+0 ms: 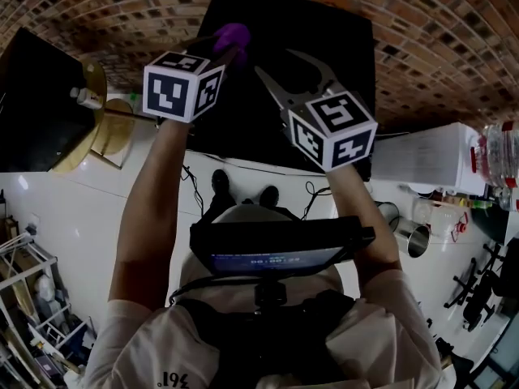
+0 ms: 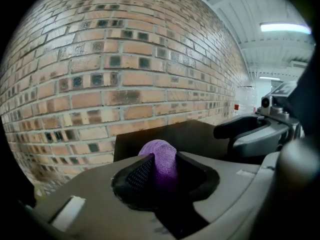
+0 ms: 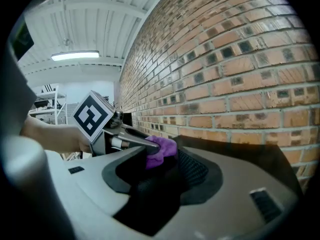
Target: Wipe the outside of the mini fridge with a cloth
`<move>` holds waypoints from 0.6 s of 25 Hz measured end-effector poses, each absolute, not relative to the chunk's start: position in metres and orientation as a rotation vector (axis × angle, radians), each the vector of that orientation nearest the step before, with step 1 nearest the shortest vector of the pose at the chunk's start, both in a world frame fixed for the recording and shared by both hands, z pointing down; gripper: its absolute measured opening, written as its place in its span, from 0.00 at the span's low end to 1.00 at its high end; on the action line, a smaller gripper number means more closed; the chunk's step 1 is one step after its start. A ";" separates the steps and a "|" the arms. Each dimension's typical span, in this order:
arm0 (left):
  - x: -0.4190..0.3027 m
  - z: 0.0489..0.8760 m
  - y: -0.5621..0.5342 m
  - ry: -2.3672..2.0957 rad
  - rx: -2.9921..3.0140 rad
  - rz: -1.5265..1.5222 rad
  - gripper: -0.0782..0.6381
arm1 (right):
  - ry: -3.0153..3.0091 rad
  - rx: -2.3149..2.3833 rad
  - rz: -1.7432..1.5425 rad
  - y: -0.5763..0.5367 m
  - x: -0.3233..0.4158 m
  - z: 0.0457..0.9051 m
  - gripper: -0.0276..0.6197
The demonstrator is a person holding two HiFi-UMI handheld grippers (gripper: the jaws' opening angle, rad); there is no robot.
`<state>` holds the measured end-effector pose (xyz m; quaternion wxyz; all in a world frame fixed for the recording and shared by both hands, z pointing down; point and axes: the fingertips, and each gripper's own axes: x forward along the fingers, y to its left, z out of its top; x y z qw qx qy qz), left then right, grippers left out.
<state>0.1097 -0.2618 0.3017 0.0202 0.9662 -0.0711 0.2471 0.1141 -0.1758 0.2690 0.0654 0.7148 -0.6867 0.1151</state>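
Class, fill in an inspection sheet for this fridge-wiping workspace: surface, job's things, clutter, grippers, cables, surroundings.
Surface: black mini fridge, top facing the camera, set against the wall.
Job's things: purple cloth, bunched.
Clutter: plastic bottle and metal cups at the right.
Grippers: left gripper shut on the cloth; right gripper open, empty.
Cables: thin black leads on the floor.
Surroundings: brick wall, white floor, wire rack.

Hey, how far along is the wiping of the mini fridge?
Done: the cloth is picked up, pinched in the left gripper.
In hand: it is held over the top of the black fridge by the brick wall; whether it touches cannot be told. The right gripper is open and empty.
Left: apparently all the wiping; no wiped patch shows.
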 end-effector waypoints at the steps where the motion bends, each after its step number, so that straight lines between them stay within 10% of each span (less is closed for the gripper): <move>1: 0.109 0.300 -0.261 -0.189 2.988 0.741 0.27 | -2.063 2.165 0.345 -0.175 0.115 0.269 0.35; 15: 0.070 0.255 -0.308 0.063 2.801 0.208 0.27 | -1.915 2.273 0.289 -0.212 0.100 0.249 0.20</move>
